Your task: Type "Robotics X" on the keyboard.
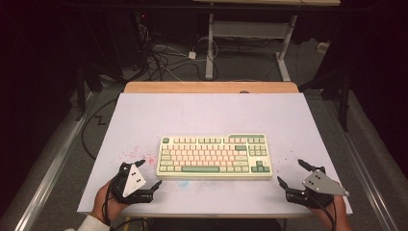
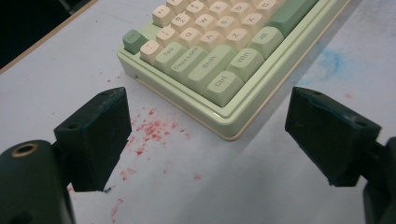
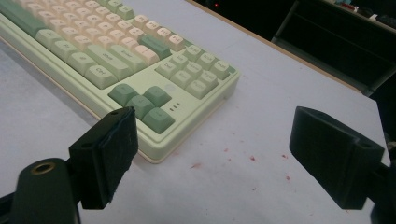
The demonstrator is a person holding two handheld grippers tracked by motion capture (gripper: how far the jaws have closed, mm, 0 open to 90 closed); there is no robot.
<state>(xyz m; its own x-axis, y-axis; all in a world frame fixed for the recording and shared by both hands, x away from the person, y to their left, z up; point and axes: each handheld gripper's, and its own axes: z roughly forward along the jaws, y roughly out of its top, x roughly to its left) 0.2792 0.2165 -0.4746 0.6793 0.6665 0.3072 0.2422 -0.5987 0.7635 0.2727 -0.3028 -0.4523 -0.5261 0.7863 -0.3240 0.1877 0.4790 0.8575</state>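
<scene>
grippers flank green keyboard (image 1: pixel 214 156) (cream keys)

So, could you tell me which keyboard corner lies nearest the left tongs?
The front-left corner of the keyboard, by the Ctrl key, sits just ahead of the open left tongs; the other corners lie farther away.

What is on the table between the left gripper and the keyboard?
Only red specks on the bare white table. The left gripper view shows them between the open left gripper and the keyboard corner.
</scene>
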